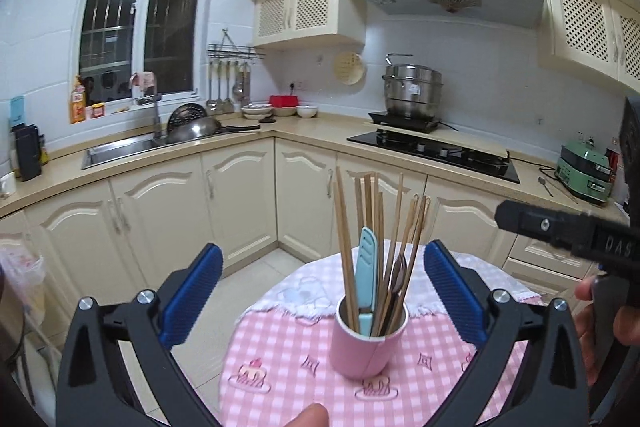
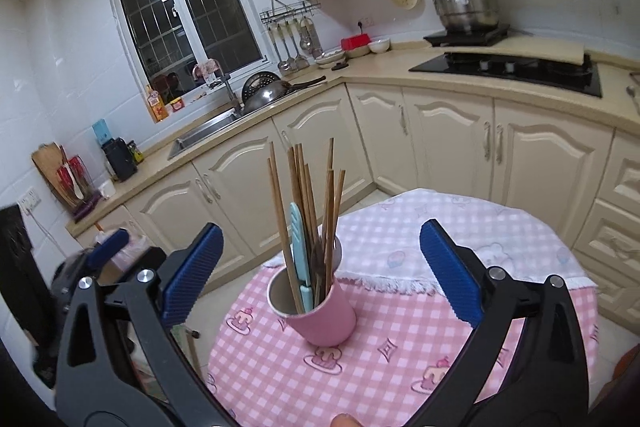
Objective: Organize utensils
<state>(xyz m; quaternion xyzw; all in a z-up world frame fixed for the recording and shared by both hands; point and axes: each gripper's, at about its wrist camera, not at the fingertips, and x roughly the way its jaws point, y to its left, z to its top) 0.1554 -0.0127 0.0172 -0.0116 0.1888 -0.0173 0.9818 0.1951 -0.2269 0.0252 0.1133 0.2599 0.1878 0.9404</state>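
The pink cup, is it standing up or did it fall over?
Standing up. The pink cup sits on its base on the checked cloth, mouth upward, with chopsticks and a blue tool poking out the top.

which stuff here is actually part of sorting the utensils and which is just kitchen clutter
Part of the job:
pink cup on the checked tablecloth
wooden chopsticks standing in it
light blue utensil in it
dark spoon in it
left gripper and right gripper, both open and empty

Just lying about:
steel pot
wok by the sink
green appliance
hanging ladles
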